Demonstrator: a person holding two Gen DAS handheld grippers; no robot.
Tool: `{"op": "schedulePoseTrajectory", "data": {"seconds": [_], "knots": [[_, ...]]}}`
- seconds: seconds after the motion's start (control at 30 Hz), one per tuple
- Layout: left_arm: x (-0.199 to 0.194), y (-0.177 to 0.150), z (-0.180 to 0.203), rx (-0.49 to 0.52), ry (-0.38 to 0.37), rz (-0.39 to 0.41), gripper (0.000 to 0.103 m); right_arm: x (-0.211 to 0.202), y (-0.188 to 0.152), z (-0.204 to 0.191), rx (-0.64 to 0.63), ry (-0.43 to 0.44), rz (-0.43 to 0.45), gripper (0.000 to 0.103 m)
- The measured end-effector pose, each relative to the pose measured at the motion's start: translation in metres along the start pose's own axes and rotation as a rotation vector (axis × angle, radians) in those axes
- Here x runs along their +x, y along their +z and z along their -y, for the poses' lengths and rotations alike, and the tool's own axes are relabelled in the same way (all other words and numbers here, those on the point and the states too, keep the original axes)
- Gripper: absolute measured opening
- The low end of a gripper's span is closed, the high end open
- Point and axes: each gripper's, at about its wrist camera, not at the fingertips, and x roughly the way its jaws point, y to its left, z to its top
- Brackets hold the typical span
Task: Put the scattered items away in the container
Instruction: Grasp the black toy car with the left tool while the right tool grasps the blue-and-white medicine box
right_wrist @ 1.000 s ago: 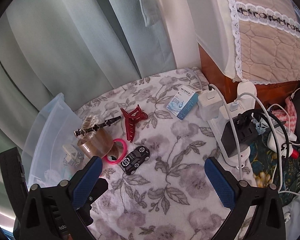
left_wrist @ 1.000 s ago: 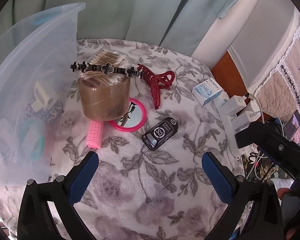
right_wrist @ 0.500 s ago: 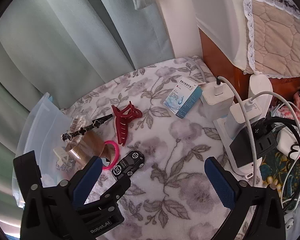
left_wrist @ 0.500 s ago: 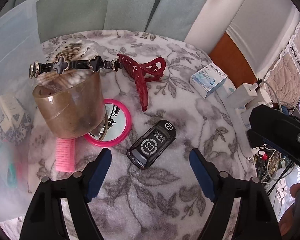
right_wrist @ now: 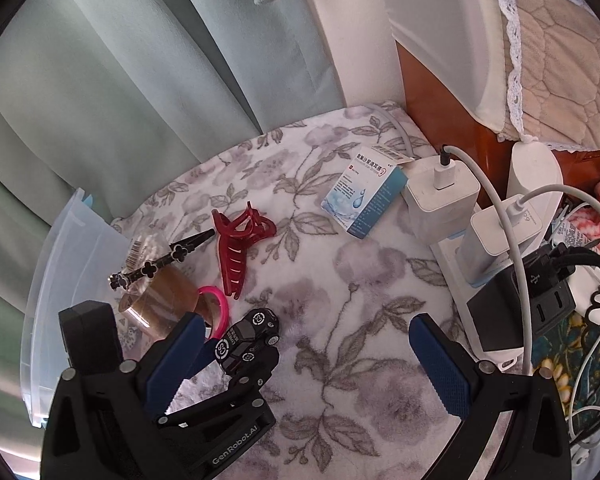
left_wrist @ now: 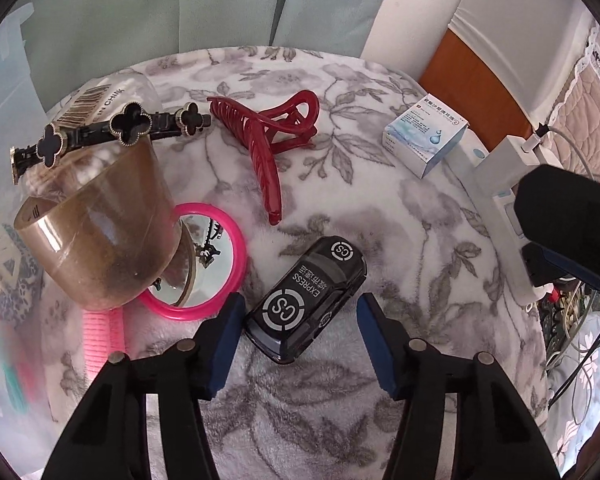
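We find the left gripper (left_wrist: 300, 320) jaws closing around the glossy black toy car (left_wrist: 306, 306), not yet touching; the right gripper (right_wrist: 316, 364) jaws gape empty; the translucent plastic container (right_wrist: 56, 280) is cut off.

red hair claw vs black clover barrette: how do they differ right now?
The glossy red plastic hair claw lies flat on the floral blanket; the slim black clover-studded barrette is perched across the rim of the brown translucent cup. The claw is bulky, with curved teeth and looped handles; the barrette is a thin straight bar. Both are hair accessories outside the clear plastic container, untouched by either gripper.
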Motion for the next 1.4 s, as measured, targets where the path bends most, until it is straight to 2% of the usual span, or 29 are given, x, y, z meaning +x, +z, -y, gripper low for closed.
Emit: {"op": "schedulePoseTrajectory", "data": {"seconds": [0.17, 0.2, 0.23, 0.63, 1.13, 1.23, 1.4], "knots": [[0.002, 0.004, -0.001, 0.005, 0.002, 0.01, 0.055, 0.005, 0.004, 0.001, 0.001, -0.005, 0.001, 0.103], [0.002, 0.003, -0.001, 0.005, 0.004, 0.015, 0.047, 0.006, 0.005, 0.002, 0.002, -0.006, 0.002, 0.103], [0.001, 0.004, -0.002, 0.005, 0.004, 0.019, 0.046, 0.007, 0.006, 0.002, 0.005, -0.006, 0.002, 0.103], [-0.007, 0.003, -0.011, -0.046, -0.039, 0.023, 0.039, 0.012, 0.008, 0.003, 0.008, -0.012, 0.0, 0.103], [-0.036, -0.009, -0.038, -0.123, -0.041, 0.042, 0.036, 0.022, 0.017, -0.005, 0.026, -0.027, 0.023, 0.103], [-0.042, -0.013, -0.044, -0.122, -0.033, 0.053, 0.036, 0.027, 0.021, -0.007, 0.043, -0.036, 0.031, 0.097], [-0.047, -0.016, -0.045, -0.107, -0.031, 0.066, 0.035, 0.04, 0.028, -0.008, 0.097, -0.04, 0.034, 0.094]]}}
